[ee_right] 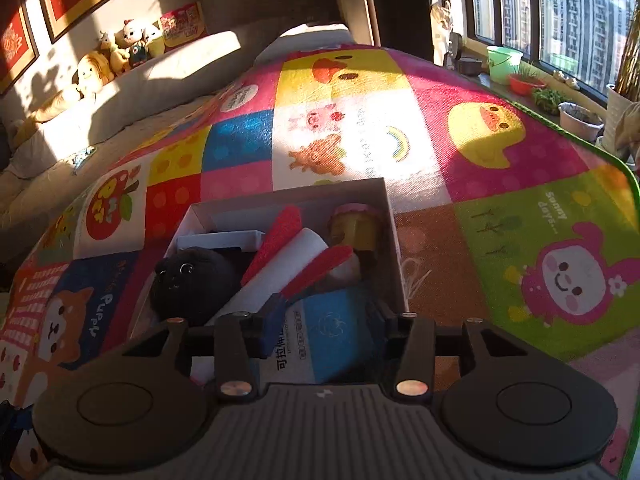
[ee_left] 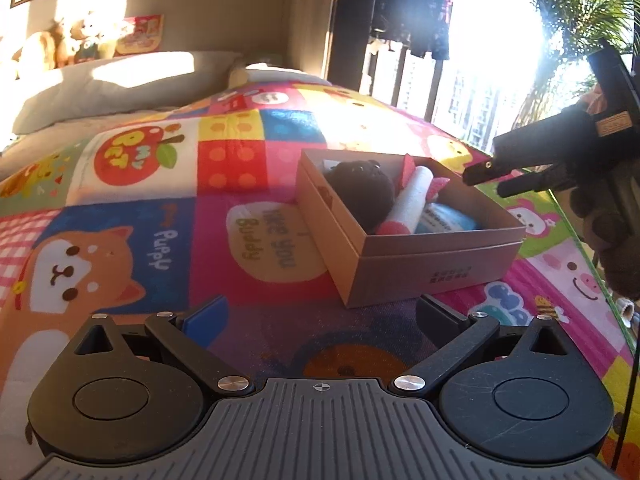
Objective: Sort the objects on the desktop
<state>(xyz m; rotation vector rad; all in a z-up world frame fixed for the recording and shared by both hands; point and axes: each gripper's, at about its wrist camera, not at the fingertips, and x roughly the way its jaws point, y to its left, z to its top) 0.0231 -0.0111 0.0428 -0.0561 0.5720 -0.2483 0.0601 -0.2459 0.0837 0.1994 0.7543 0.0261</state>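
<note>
Open brown cardboard box (ee_left: 404, 240) sits on the bright patchwork cartoon blanket (ee_left: 168, 200), already packed: black round plush toy (ee_right: 192, 280), white roll with red ends (ee_right: 280, 272), blue-and-white tissue pack (ee_right: 328, 332), small yellow cup with pink rim (ee_right: 356, 228). Left gripper (ee_left: 320, 320) is spread wide, empty, low over the blanket in front of the box. Right gripper (ee_right: 324, 320) hangs half-spread over the tissue pack at the box's near end; no pad contact visible, nothing pinched.

Risks: a finger could catch the box wall and drag or tip the box on soft bedding. Crowded contents could snag or spill.

Home bedroom: pillow (ee_left: 120, 84), plush toys (ee_right: 120, 50).
</note>
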